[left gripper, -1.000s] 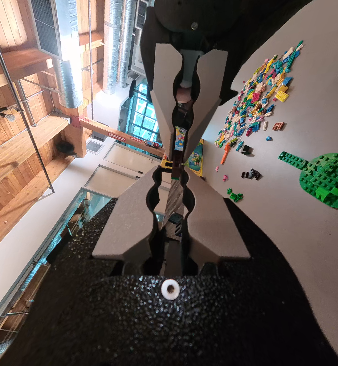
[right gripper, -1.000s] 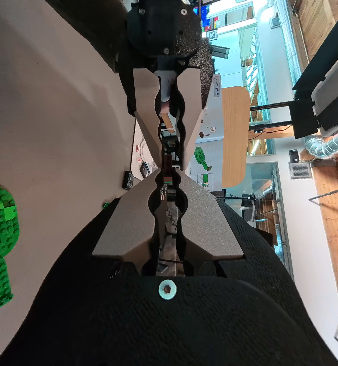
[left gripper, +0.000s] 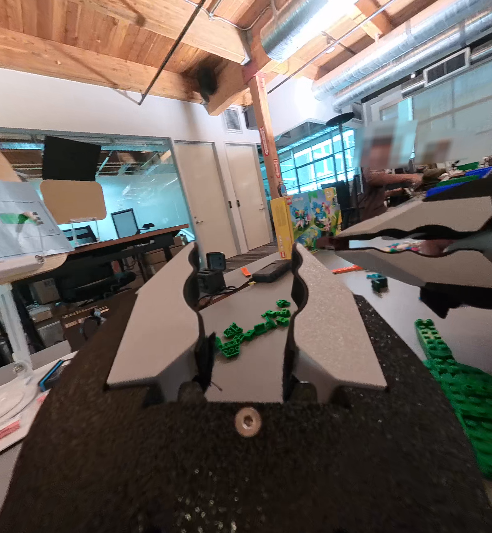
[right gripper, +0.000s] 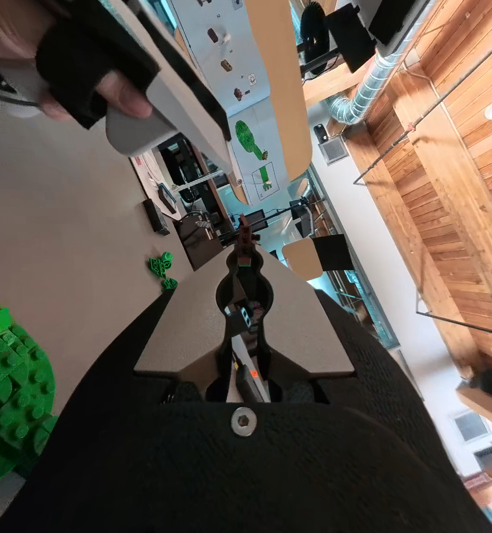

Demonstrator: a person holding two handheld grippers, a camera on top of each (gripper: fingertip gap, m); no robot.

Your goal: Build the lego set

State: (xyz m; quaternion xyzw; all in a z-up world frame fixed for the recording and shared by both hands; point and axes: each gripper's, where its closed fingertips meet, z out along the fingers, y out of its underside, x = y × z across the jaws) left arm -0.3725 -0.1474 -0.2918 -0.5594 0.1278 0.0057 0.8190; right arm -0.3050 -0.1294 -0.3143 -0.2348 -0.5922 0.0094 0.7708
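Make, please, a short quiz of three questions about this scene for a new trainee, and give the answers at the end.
1. True or false: the left gripper is shut on a brick.
2. What does the right gripper hold at its tips? A) a small brown piece; B) a yellow plate; C) nothing.
3. In the left wrist view, what colour are the loose pieces that lie on the table between the left gripper's fingers?

Key: 1) False, its jaws stand wide apart with nothing between them. 2) A. 3) Green.
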